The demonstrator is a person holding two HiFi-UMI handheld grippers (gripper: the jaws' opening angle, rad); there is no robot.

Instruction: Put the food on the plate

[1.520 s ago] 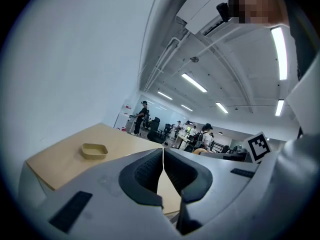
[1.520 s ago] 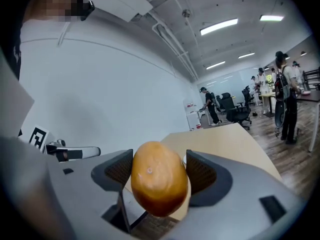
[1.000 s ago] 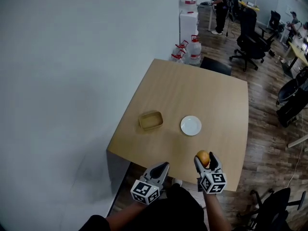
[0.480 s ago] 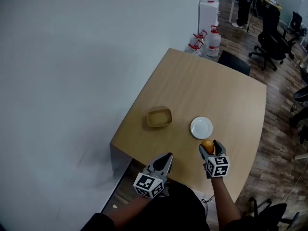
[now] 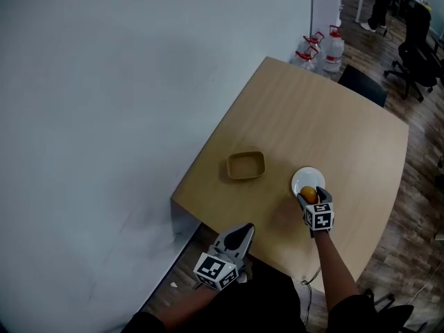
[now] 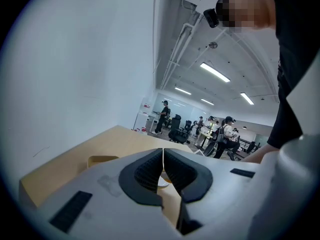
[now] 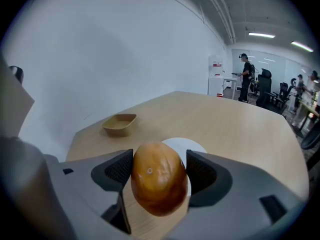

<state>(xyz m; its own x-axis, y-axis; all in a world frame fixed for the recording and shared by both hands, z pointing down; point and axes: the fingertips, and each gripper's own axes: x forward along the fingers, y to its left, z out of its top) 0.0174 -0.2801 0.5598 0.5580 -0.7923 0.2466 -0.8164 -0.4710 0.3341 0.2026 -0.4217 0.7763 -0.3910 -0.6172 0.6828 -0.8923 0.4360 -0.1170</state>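
A glossy brown bread roll is clamped between the jaws of my right gripper. It hangs just at the near rim of a small white plate on the wooden table; part of the plate shows behind the roll. My left gripper sits off the table's near edge, jaws shut and empty, the pads touching.
A shallow tan tray lies left of the plate, also seen as a tan tray. A white wall runs along the table's left side. Water jugs and office chairs stand beyond the far end.
My right gripper has carried the roll forward from the table's near edge to the plate's near rim. The left gripper has stayed near the table's front edge.
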